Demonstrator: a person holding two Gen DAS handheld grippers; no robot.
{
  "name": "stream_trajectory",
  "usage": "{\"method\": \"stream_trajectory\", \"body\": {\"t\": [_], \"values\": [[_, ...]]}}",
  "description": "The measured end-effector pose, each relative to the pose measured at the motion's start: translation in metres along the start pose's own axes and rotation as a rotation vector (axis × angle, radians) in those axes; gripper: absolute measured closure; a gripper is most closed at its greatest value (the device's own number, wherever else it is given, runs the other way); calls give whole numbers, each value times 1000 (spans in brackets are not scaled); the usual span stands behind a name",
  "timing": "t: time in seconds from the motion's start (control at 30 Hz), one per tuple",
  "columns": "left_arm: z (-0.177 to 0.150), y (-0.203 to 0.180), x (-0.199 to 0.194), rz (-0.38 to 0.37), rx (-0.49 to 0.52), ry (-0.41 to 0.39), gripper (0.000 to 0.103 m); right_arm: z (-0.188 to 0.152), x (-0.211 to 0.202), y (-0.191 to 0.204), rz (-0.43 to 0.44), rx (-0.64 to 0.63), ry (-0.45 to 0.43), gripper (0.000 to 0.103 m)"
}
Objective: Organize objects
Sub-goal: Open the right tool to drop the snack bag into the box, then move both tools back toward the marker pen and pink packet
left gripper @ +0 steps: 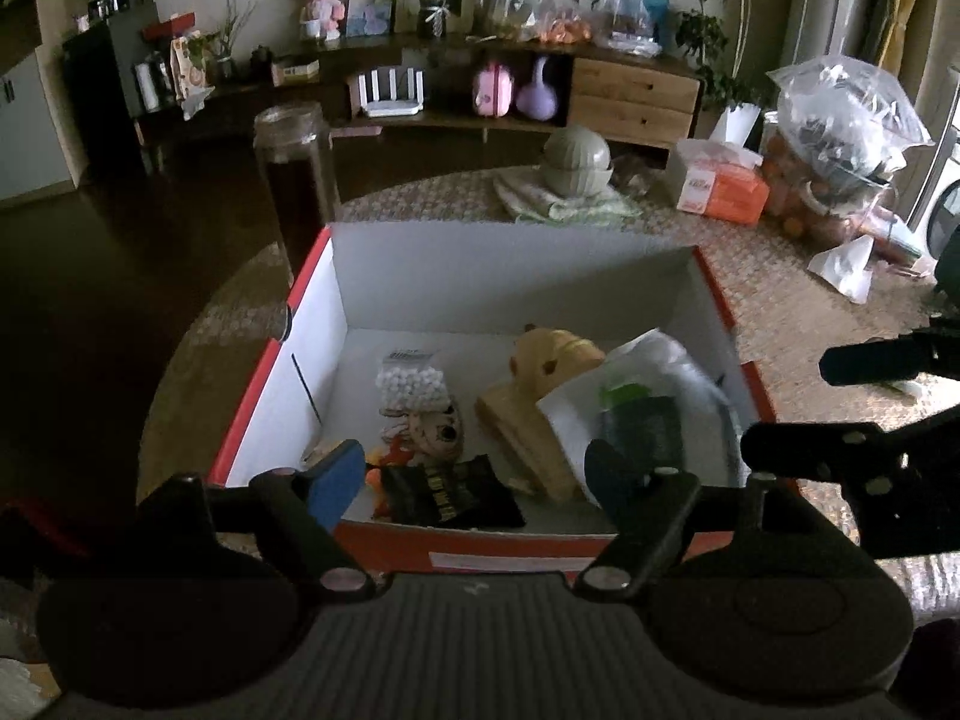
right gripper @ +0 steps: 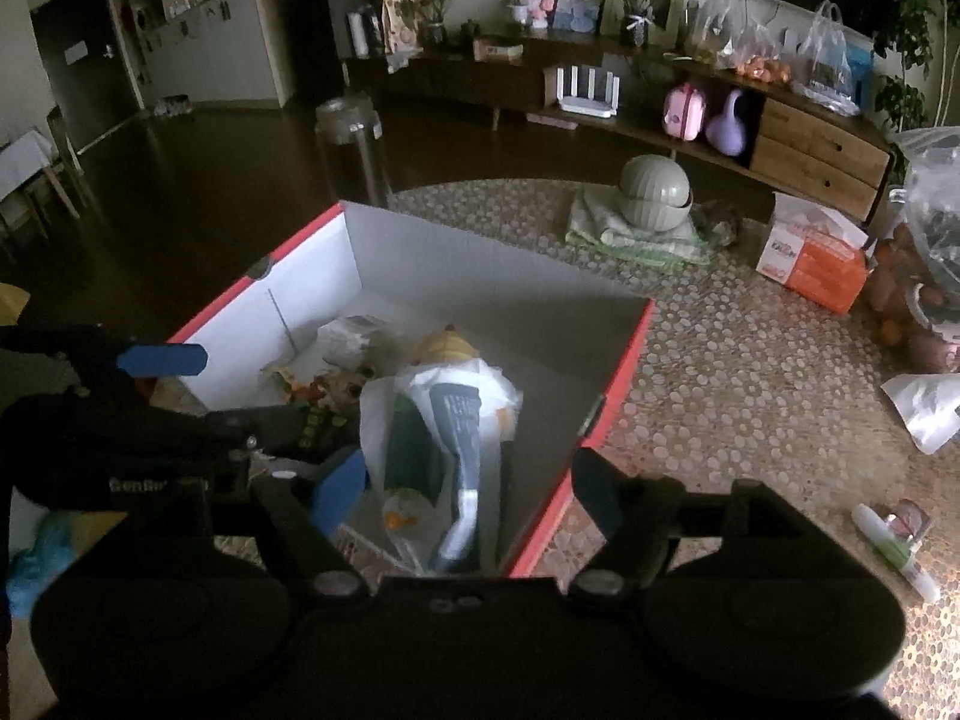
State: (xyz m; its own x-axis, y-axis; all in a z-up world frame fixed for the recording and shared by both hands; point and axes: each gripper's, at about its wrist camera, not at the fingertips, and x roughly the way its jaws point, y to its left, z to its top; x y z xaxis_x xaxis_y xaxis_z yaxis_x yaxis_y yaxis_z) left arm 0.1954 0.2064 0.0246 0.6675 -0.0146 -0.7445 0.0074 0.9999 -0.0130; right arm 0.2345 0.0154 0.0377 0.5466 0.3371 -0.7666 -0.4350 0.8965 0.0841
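Note:
A red cardboard box (left gripper: 273,372) with white inner walls stands on the patterned round table. Inside lie a bag of white balls (left gripper: 411,387), a small plush toy (left gripper: 435,435), a black packet (left gripper: 447,492), a yellow toy (left gripper: 552,357) and a white plastic bag (left gripper: 648,384) with dark things in it. My left gripper (left gripper: 474,477) hangs open over the box's near edge, holding nothing. In the right wrist view my right gripper (right gripper: 468,486) is open above the white plastic bag (right gripper: 420,420) in the box (right gripper: 420,258), its pads clear of it.
Behind the box are stacked green bowls (right gripper: 654,189) on a folded cloth, an orange tissue pack (right gripper: 810,258) and bagged fruit (left gripper: 840,132). A silver pouch (right gripper: 924,408) and a white-green tube (right gripper: 894,552) lie to the right. A clear jar (left gripper: 294,162) stands at the far left.

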Motion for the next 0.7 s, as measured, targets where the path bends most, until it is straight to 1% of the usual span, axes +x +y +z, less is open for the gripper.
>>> {"method": "stream_trajectory", "body": {"t": [0.13, 0.2, 0.27, 0.33, 0.4, 0.5, 0.57, 0.7], "values": [[0, -12, -12, 0, 15, -19, 22, -10, -20, -9, 24, 10, -26, 23], [-1, -20, -17, -10, 15, -24, 22, -16, -29, -15, 32, 9, -42, 17], [-1, -29, -23, -23, 17, -30, 16, -23, -38, -22, 32, 7, -57, 13], [-2, -39, -26, -33, 19, -37, 13, -31, -45, -32, 26, 13, -65, 10], [-4, -49, -27, -40, 24, -35, 12, -39, -51, -42, 23, 18, -67, 6], [-8, -66, -26, -56, 45, -29, 12, -54, -57, -57, 5, 15, -67, 6], [-11, -78, -24, -58, 57, -27, 0, -65, -61, -69, -13, 6, -65, 6], [-14, -105, -21, -94, 84, -44, 0, -88, -67, -96, -47, 9, -53, 6]]}}
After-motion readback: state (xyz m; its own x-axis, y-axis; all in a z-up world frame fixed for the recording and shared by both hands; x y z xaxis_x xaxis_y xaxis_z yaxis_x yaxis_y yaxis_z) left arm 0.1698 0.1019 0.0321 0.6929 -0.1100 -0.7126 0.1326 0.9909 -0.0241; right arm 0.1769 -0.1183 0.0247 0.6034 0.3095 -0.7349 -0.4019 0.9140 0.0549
